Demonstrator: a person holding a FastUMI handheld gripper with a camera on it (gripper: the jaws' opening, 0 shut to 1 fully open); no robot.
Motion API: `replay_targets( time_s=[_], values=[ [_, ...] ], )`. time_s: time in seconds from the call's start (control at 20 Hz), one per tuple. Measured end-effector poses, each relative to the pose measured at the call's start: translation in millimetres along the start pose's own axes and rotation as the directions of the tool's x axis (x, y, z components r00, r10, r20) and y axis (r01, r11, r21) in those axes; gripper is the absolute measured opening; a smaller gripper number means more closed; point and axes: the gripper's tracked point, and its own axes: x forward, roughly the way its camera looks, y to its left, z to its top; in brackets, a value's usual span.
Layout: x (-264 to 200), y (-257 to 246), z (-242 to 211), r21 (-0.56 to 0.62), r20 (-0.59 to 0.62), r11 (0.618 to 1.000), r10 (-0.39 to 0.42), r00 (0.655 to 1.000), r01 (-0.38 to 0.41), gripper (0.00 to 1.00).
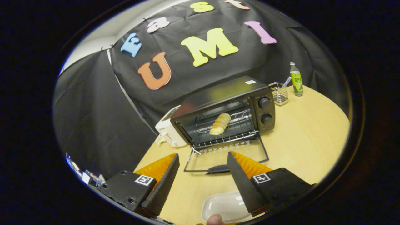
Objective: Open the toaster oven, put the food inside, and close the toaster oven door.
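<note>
A round-edged wooden table (306,140) carries everything here, its pale top running bare and wide to the right of the oven and between the oven and the fingers, while its left edge drops away close beside the left finger into dark cloth. At the far side of the table, backed against the booth wall, stands the toaster oven (225,109), its glass door (229,154) folded fully down and lying flat on the table toward the gripper, the dark door handle (218,169) at its near edge. Inside, on the wire rack, lies the food (220,124), a pale yellow ridged pastry set lengthwise toward the back. A white toaster (168,131) sits touching or just beside the oven's left flank, near the table edge. Past the oven's right side stand a small wire basket (279,93) and, further right, a green-labelled bottle (296,79), both close to the wall. The gripper (203,161) hovers above the table with its fingers spread wide and nothing between them, their tips just short of the door handle. Under the right finger lies an empty white dish (223,206), with a fingertip (215,219) at its near rim.
</note>
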Motion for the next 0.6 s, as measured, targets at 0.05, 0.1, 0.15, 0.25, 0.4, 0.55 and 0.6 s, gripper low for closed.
replay_targets(
  time_s=[0.05, 0.1, 0.15, 0.25, 0.4, 0.55, 0.6],
  values=[
    [0, -9, -9, -0.023, -0.024, 1.000, -0.020, 0.999, 0.020, 1.00],
    [1, -16, -18, -0.043, -0.044, 0.999, -0.033, 0.998, 0.031, 1.00],
    [3, -21, -29, -0.069, -0.069, 0.997, -0.041, 0.997, 0.036, 1.00],
    [7, -27, -56, -0.128, -0.131, 0.991, -0.061, 0.990, 0.044, 1.00],
    [20, -30, -88, -0.222, -0.187, 0.974, -0.093, 0.978, 0.051, 1.00],
    [34, -35, -110, -0.261, -0.224, 0.961, -0.146, 0.964, 0.085, 1.00],
    [38, -39, -114, -0.269, -0.232, 0.957, -0.171, 0.958, 0.106, 1.00]
  ],
)
